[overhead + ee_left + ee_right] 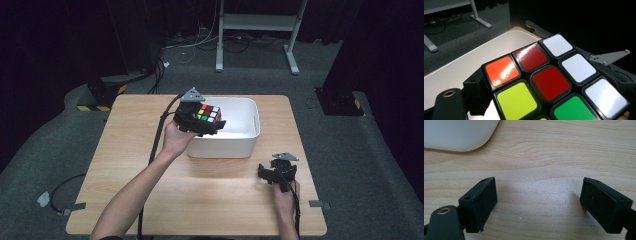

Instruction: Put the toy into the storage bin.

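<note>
- Seen from the high view, my left gripper [209,121] clamps the puzzle cube [209,113], which sits between its jaws above the near left part of the white bin [250,134]; the bin stands on the wooden table [125,165]. My right gripper [273,174] rests low at the table's near right, well apart from the cube and just in front of the bin's near right corner.
- Along the left gripper view, the cube [549,82] lies close to the lens, its orange, red, white, yellow and green stickers facing up; one black jaw presses its left side, and the bin's pale rim [474,57] lies behind.
- Along the right gripper view, my jaws stand wide apart over bare wood [536,165], nothing between them; the bin's rounded corner [461,135] shows at upper left.
</note>
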Motion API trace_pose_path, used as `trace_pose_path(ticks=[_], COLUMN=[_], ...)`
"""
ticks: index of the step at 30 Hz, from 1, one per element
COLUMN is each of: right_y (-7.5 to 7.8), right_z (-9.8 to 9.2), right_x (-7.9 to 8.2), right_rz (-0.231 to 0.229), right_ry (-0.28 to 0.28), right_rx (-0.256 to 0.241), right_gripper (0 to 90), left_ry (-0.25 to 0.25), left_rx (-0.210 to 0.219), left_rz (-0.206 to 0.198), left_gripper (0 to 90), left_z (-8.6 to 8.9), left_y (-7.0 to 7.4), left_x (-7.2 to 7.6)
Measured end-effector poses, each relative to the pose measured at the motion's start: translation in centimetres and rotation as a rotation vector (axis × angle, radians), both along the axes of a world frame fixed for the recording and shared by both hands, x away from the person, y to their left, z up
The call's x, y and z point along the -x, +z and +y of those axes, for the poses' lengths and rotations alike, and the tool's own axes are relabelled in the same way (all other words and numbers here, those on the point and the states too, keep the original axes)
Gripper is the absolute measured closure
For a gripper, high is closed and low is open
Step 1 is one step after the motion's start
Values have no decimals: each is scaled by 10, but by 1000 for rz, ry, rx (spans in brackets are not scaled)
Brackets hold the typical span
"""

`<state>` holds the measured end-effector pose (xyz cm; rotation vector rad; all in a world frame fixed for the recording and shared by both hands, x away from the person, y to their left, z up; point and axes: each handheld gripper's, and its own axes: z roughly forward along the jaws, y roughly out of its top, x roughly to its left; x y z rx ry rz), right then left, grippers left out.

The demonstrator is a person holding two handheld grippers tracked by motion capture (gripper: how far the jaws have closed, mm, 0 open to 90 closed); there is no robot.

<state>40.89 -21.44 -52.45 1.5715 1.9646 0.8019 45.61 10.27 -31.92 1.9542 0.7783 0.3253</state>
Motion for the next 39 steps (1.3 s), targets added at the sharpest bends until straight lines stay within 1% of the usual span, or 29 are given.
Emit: trace_pose_path(ticks=[2,6,7,9,14,16,21,24,27,29,30,32,37,39], right_y=[0,0,0,0,0,0,0,0,0,0,0,0,0,0], right_z=[0,0,0,0,0,0,0,0,0,0,0,0,0,0], right_x=[0,0,0,0,0,0,0,0,0,0,0,0,0,0], right_rz=[0,0,0,0,0,0,0,0,0,0,0,0,0,0], right_ry=[0,0,1,2,2,2,2,2,2,2,2,2,2,2], right_rx=[0,-1,1,1,1,1,1,1,1,1,1,1,1,2], right_gripper=[140,140,140,140,140,140,140,140,140,140,140,141,140,140], left_ry=[1,4,13,27,33,37,45,66,73,76,80,82,94,103], left_rx=[3,29,35,28,-5,-10,-7,-11,-24,-23,-15,-13,-26,-14], left_rz=[2,11,11,14,23,25,29,29,22,18,21,25,38,43], left_gripper=[155,156,156,156,156,156,156,156,155,156,155,155,155,155], left_z=[0,-1,-2,-3,-8,-9,-11,-11,-11,-11,-12,-13,-15,-13], left_y=[0,1,1,1,-1,-2,-2,-4,-5,-5,-5,-7,-12,-13], left_x=[-4,-11,-12,-14,-21,-24,-29,-32,-34,-35,-37,-39,-45,-47])
